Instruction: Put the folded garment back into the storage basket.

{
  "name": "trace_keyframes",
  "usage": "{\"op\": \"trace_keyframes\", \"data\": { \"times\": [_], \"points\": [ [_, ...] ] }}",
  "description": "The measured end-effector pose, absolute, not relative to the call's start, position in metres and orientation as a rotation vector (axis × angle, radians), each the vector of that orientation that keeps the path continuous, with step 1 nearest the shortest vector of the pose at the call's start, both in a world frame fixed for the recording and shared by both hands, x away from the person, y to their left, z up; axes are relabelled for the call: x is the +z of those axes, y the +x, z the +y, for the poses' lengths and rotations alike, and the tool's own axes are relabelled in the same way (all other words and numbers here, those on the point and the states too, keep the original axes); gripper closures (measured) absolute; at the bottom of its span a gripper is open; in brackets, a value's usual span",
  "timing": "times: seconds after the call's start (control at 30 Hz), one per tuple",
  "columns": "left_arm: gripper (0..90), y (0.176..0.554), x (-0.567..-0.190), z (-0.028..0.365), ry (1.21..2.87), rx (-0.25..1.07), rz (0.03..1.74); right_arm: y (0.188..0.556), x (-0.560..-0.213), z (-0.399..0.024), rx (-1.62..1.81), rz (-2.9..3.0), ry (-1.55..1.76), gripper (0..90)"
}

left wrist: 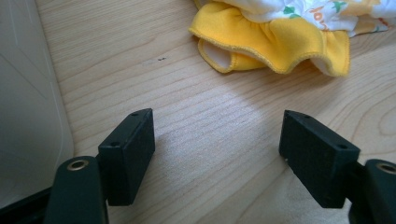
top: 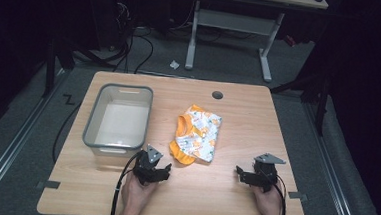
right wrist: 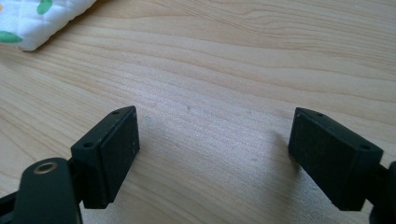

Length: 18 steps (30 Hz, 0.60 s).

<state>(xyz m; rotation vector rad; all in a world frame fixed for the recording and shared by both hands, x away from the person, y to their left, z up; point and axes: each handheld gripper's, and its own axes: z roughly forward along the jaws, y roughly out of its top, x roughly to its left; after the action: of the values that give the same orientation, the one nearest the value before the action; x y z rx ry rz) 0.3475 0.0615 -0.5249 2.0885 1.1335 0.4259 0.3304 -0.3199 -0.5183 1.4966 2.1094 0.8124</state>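
Observation:
A folded child's garment (top: 197, 134), white with a coloured print and orange-yellow trim, lies mid-table. Its yellow ruffled edge (left wrist: 275, 44) fills the top of the left gripper view, and a white corner (right wrist: 37, 21) shows at the top left of the right gripper view. My left gripper (top: 158, 171) rests open on the wood just below-left of the garment, between it and the tub, jaws wide with nothing between them (left wrist: 217, 156). My right gripper (top: 241, 173) sits open near the table's front right, apart from the garment, jaws wide over bare wood (right wrist: 215, 154).
A grey-rimmed translucent tub (top: 91, 120) stands on the left half of the wooden table (top: 248, 121); its wall (left wrist: 23, 116) shows at the left of the left gripper view. A round cable hole (top: 217, 95) sits near the back edge. Another desk's legs (top: 266, 57) stand beyond.

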Motion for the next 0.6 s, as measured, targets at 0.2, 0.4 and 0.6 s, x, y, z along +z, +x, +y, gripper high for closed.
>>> {"op": "trace_keyframes", "data": {
  "times": [0.2,0.4,0.6],
  "points": [
    [23.9,0.3482,-0.525,0.0607,2.083,0.43,1.161,0.3304,-0.5183,-0.3199,0.812,2.109,1.496,16.4],
    [22.4,0.3485,-0.5252,0.0596,2.079,0.436,1.172,0.3304,-0.5183,-0.3199,0.813,2.11,1.497,16.4],
    [26.0,0.3483,-0.524,0.0596,2.078,0.424,1.169,0.3304,-0.5182,-0.3199,0.813,2.11,1.496,16.4]
  ]
}}
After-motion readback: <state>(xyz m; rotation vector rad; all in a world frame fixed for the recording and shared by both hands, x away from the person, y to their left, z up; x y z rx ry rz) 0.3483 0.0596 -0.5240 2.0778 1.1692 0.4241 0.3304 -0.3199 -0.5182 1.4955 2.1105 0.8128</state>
